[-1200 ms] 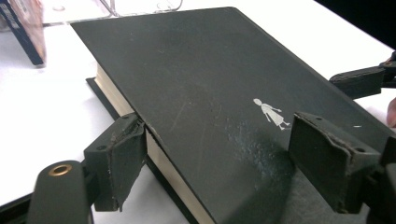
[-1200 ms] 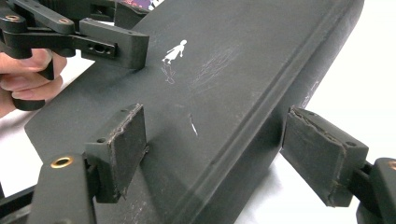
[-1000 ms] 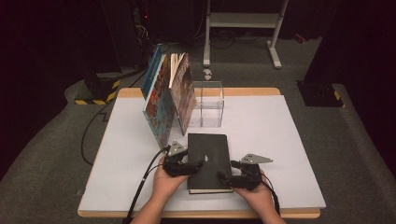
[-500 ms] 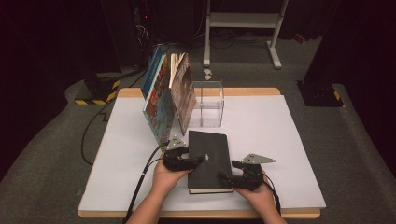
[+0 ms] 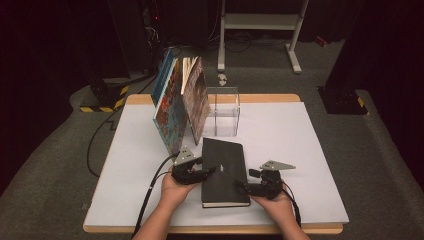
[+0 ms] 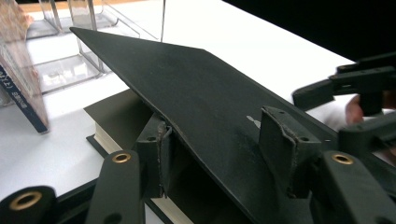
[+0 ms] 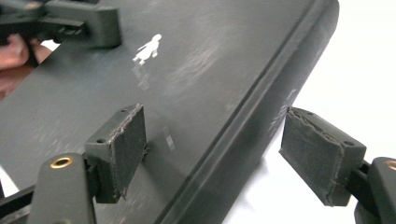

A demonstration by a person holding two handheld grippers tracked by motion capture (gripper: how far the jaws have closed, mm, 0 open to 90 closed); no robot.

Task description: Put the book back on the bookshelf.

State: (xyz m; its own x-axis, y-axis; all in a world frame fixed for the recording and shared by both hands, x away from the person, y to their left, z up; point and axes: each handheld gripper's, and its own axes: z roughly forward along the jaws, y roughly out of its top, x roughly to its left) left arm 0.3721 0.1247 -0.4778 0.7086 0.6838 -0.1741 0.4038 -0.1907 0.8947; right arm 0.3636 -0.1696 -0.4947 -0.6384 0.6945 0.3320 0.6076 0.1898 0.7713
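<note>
1. Lying at the table's (image 5: 310, 150) 6 o'clock edge, the black book (image 5: 225, 172) has its cover lifted.
2. The left gripper (image 5: 200, 172), jaws just closing, straddles that cover without yet pinching it.
3. The right gripper (image 5: 248, 187) stands open astride the spine.
4. At 12 o'clock, leaning books (image 5: 177, 107) and a clear organizer (image 5: 222, 112) stand close.

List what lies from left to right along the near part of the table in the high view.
Left gripper → black book → right gripper. The left gripper's fingers have just been closing with the book's lifted front cover between them; the right gripper's fingers straddle the book's spine edge.
</note>
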